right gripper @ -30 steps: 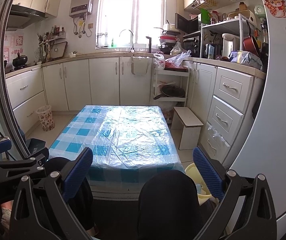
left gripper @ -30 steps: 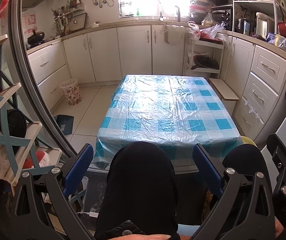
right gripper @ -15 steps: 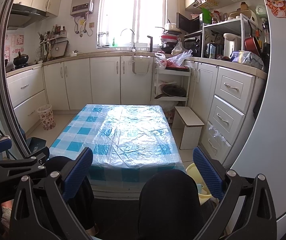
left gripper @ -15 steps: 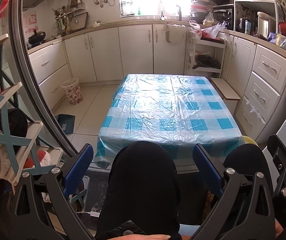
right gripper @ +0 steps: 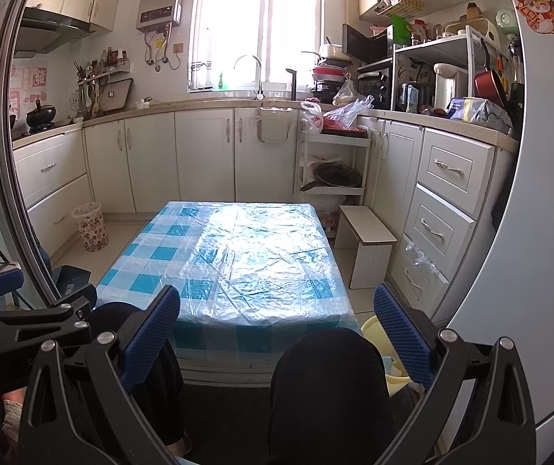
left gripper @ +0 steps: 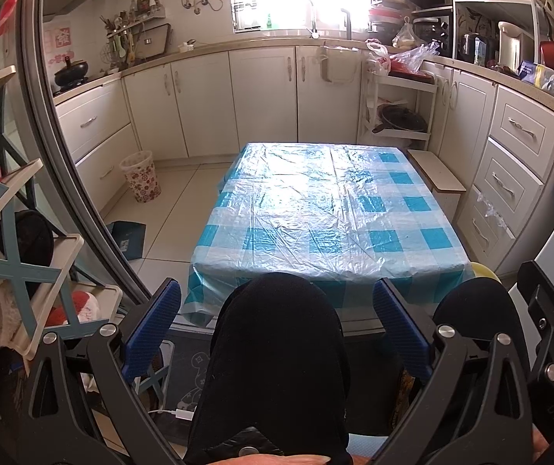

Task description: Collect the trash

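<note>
A low table (left gripper: pixel 327 213) (right gripper: pixel 238 255) under a blue-and-white checked cloth with clear plastic over it stands in the middle of the kitchen; I see nothing lying on its top. A floral waste basket (left gripper: pixel 141 176) (right gripper: pixel 90 226) stands on the floor at the left by the cabinets. My left gripper (left gripper: pixel 277 321) is open, held low over a person's black-clad knee (left gripper: pixel 280 348). My right gripper (right gripper: pixel 277 333) is open too, above the other knee (right gripper: pixel 327 379). Nothing is between either pair of blue fingers.
White cabinets and drawers (right gripper: pixel 443 193) line the back and right. A small white stool (right gripper: pixel 366 248) and a shelf cart (right gripper: pixel 331 162) stand right of the table. A dark blue dustpan (left gripper: pixel 127 234) lies on the floor left. A yellow basin (right gripper: pixel 377 333) sits by the near right corner.
Both views have risen and tilted up very slightly. Nothing else has moved, and both grippers stay open.
</note>
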The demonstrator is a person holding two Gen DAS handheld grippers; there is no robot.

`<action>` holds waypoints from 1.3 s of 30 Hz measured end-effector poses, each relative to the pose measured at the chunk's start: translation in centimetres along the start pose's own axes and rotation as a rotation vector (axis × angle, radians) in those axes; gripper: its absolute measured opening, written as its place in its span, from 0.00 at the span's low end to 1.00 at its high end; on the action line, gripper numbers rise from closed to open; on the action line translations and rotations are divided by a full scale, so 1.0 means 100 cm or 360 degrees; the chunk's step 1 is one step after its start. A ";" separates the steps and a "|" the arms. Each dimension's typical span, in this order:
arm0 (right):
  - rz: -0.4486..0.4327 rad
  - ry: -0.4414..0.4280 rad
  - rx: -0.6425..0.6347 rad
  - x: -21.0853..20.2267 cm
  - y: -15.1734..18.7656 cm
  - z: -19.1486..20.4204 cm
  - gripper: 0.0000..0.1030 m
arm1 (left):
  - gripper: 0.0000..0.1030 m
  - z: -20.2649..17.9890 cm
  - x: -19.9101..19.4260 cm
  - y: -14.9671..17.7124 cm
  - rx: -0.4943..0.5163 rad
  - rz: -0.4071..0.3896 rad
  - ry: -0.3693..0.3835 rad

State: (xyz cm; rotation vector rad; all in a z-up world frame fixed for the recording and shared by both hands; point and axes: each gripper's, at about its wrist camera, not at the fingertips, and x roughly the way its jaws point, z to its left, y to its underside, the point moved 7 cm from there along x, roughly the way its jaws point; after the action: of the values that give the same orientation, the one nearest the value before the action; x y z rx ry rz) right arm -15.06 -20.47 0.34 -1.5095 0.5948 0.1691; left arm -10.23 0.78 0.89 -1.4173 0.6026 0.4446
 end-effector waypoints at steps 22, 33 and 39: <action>0.0014 -0.0013 -0.0006 0.003 0.005 0.006 0.93 | 0.92 0.001 0.000 0.000 0.0001 0.0002 -0.0001; 0.0015 -0.0012 -0.0005 0.003 0.005 0.007 0.93 | 0.92 0.000 0.000 0.001 0.0002 0.0005 0.0001; 0.0018 -0.0016 -0.0007 0.004 0.005 0.005 0.93 | 0.92 0.003 0.001 0.003 0.0002 0.0008 0.0001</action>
State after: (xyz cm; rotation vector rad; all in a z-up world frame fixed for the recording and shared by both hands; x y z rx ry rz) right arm -14.84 -20.08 -0.25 -1.5092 0.5955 0.1867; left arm -10.31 1.08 0.59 -1.4149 0.6071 0.4473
